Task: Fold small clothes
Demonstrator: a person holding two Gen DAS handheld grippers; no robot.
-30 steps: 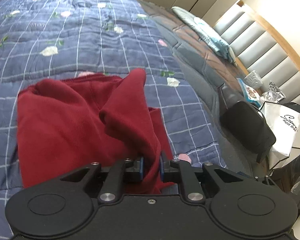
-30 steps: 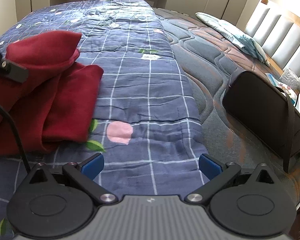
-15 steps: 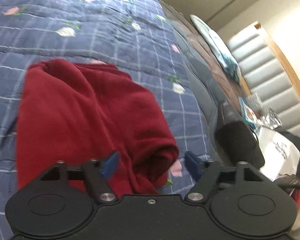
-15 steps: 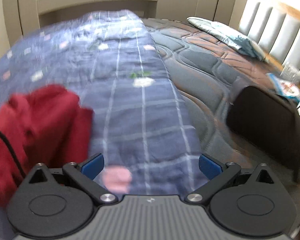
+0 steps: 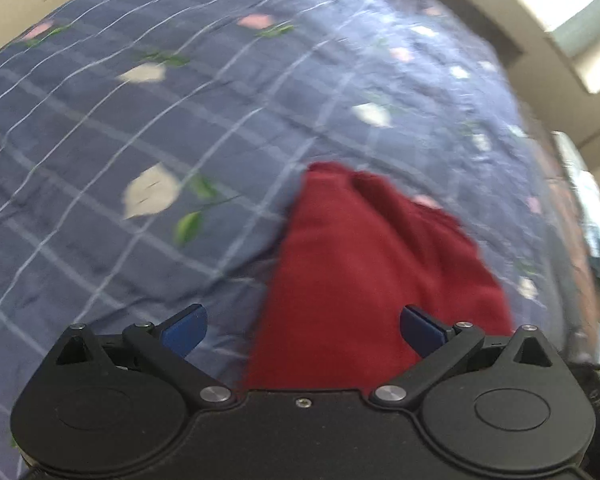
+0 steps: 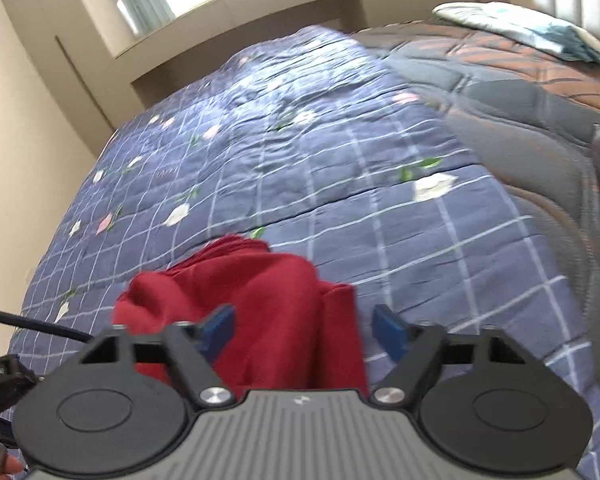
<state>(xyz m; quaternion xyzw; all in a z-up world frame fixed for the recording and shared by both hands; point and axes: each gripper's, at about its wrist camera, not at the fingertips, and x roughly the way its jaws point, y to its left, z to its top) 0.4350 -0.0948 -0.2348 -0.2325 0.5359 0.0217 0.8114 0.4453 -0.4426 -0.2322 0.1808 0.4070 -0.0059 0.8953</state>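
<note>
1. A dark red garment [image 5: 364, 280] lies bunched on a blue checked quilt [image 5: 140, 140] with a flower print, which covers the bed.
2. In the left wrist view the left tongs [image 5: 303, 326] are spreading, with blue pads [image 5: 184, 328] far apart. The near part of the red garment lies below and between them, nearer the right pad; neither pad presses on it.
3. In the right wrist view the right tongs [image 6: 305, 330] are closing, and the garment [image 6: 260, 304] sits between the blue pads [image 6: 388, 332]. Whether the pads already touch the cloth cannot be told, because the frame is blurred.
4. The garment lies in rumpled folds near the quilt's near edge, with bare quilt beyond it.
5. Toward the right side of the bed, a grey and brown padded mattress cover [image 6: 520, 100] shows past the quilt's edge, with a pale patterned pillow [image 6: 532, 32] at the far right corner.
6. A black cable [image 6: 32, 324] crosses the lower left of the right wrist view.
</note>
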